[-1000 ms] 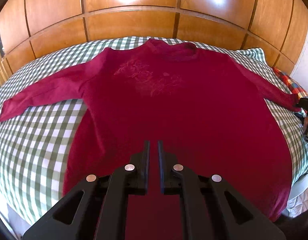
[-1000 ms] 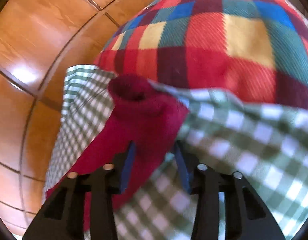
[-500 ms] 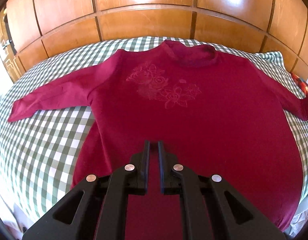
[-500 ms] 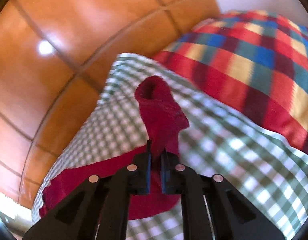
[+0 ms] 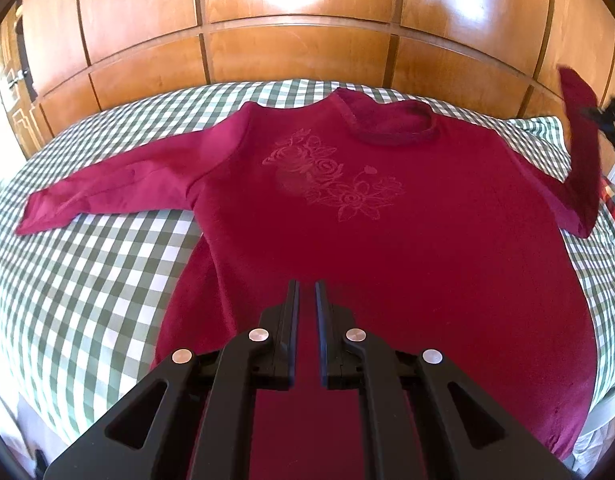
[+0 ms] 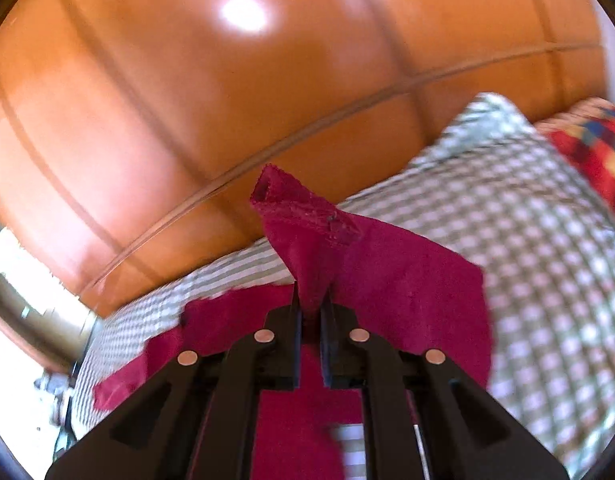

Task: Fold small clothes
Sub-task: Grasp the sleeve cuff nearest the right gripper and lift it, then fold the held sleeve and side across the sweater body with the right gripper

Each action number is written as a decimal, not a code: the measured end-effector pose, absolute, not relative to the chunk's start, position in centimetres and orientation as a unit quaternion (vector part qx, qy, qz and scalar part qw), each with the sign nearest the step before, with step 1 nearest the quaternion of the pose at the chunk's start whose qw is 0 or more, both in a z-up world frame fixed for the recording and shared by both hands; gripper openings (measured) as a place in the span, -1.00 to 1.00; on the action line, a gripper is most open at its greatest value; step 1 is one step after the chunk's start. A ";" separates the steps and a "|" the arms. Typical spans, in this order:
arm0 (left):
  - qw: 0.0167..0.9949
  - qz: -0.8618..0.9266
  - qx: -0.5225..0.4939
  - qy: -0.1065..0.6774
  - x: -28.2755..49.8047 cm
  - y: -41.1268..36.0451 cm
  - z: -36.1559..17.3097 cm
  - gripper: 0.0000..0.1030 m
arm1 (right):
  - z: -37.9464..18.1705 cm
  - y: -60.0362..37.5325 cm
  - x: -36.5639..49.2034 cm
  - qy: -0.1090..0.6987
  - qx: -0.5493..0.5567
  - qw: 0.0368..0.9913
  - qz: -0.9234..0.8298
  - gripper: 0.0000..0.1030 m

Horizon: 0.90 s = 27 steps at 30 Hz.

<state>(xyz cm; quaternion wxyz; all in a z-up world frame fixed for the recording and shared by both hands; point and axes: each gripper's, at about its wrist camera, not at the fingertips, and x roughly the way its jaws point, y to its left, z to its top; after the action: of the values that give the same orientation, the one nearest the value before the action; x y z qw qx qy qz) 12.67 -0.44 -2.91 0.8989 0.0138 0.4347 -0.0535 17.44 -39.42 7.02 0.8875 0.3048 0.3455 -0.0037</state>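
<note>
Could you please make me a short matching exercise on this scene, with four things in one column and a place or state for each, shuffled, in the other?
Things:
1. right sleeve
2. left sleeve
3. left gripper
4. plaid blanket

States or places:
A. lying flat on the checked bedsheet
B. shut, with nothing between its fingers, above the lower part of the red sweater
C. pinched near the cuff in the right gripper and lifted off the bed
D. at the far edge of the bed, beyond the checked sheet

Pairs: 1-C, 2-A, 3-B, 4-D
</note>
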 end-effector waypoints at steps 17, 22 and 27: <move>0.878 -0.133 -0.100 0.450 16.6 1.3 -2.3 -0.88 | 3.2 -21.0 21.2 0.403 0.233 0.867 0.178 0.10; 0.865 -0.157 -0.127 0.460 20.4 -0.2 -2.8 -0.88 | 2.5 -25.5 15.6 0.404 0.224 0.878 0.127 0.25; 0.849 -0.164 -0.140 0.483 24.4 -2.2 -4.1 -0.53 | -0.6 -32.0 11.3 0.423 0.242 0.873 0.027 0.28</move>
<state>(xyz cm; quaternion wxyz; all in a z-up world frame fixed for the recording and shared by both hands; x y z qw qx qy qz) 24.39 -2.19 -4.08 0.8485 -0.1397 0.4833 -0.1640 11.31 -32.04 -0.61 0.8727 0.2424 0.4229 0.0269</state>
